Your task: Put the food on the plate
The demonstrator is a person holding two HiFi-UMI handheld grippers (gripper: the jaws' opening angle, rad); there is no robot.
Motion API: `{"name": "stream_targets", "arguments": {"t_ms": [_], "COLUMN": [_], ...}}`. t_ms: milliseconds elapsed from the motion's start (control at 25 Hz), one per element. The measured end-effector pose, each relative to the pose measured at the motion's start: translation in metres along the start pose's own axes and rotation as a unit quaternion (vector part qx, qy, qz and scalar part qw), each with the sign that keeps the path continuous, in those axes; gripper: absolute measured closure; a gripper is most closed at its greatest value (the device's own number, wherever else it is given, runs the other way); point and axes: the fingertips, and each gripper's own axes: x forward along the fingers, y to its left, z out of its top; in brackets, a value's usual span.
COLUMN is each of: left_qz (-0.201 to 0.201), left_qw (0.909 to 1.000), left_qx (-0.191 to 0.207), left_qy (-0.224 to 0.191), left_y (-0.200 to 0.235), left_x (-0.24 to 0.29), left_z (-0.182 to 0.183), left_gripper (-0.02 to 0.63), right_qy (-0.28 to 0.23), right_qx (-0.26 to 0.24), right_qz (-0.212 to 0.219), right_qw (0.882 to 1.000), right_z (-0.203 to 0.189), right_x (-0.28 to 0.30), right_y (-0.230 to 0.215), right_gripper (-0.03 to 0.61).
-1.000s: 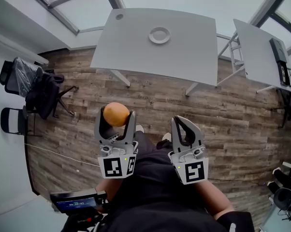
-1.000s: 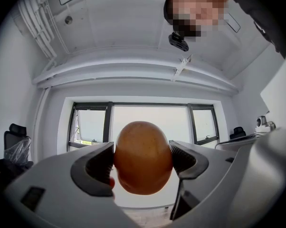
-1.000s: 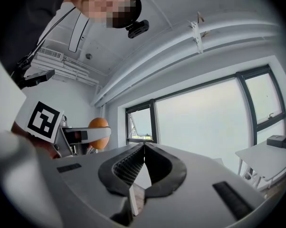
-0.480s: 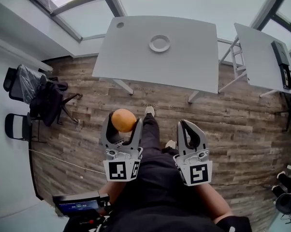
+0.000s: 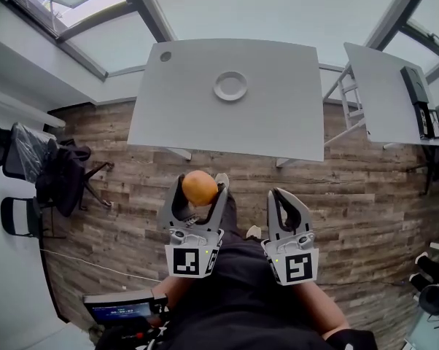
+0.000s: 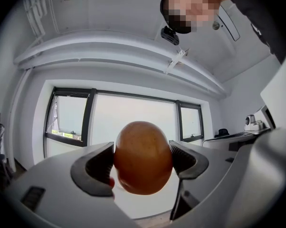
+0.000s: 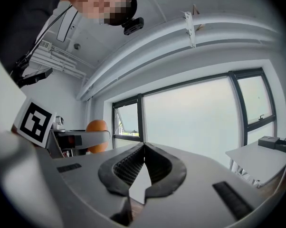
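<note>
Two tools hang over the wooden floor (image 5: 365, 195), near side of the bench (image 5: 278, 126). My left tool (image 5: 198, 197) pinches an orange (image 6: 143, 158) between its jaws, up in the air. Further ahead, a white plate (image 5: 230, 86) sits on the bench, well apart from the orange. My right tool (image 7: 144, 151) has its jaws pressed together with nothing between them.

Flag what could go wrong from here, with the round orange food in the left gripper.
1. The round orange food is smooth and pinched only at its sides by the left gripper, above the wooden floor. It could slip out and roll away before it reaches the table.
2. The plate looks small. If released too high or off-centre, the round food may roll off it.
</note>
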Motion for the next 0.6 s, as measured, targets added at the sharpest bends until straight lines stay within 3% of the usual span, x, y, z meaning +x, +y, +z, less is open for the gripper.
{"name": "stream_targets", "arguments": {"t_ms": [360,600], "left_qz": [-0.012,-0.003], "left_qw": [0.9999,0.9998], "left_qx": [-0.011,-0.001], "left_qy": [0.002,-0.02], "left_y": [0.062,0.099], "left_x": [0.084,0.124], "left_z": [0.003,0.02], "left_gripper": [0.264,0.264], "right_qy": [0.027,0.029], "right_qx": [0.011,0.003], "right_qz": [0.004,0.007], "right_qw": [1.0,1.0], "right_z": [0.0,0.009], "right_x": [0.113,0.166], "right_y": [-0.008,-0.008], "right_gripper": [0.571,0.571]}}
